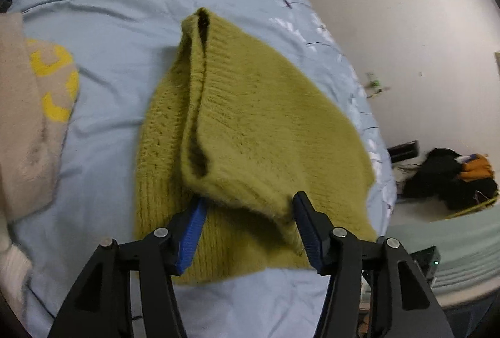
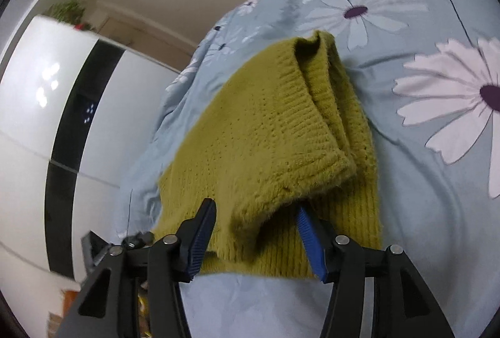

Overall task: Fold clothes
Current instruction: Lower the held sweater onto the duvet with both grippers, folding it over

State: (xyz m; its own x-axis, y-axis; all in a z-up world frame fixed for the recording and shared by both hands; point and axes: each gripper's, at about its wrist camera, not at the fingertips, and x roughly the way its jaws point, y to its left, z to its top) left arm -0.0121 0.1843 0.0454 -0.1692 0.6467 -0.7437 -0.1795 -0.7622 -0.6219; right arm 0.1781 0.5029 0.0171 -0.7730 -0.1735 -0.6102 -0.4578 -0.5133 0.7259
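The sweater (image 1: pixel 250 125) lay on the bed (image 1: pixel 103 25), partly folded, 1 layer doubled over the rest. The left gripper (image 1: pixel 248 213) had its fingers spread wide, a raised fold of knit sitting between them; whether the pads actually touched the wool could not be told. The right gripper (image 2: pixel 256 219) was spread just as wide around the ribbed hem (image 2: pixel 300 106), its right pad tucked under that flap.

The step in hand looked like carrying this doubled edge across the sweater. To do it well, both grippers would need to close on all layers at once, lift level and together, and lay the edge square so the loose knit did not sag or bunch.

Left of the sweater lay a beige garment (image 1: pixel 28 106) with yellow lettering, close enough to be dragged. Right of the sweater, past the bed's edge, a dark clothes pile (image 1: pixel 453 175) sat on the floor. In the right view, a white appliance (image 2: pixel 62 125) stood left of the sweater, beside the bed, limiting elbow room there.
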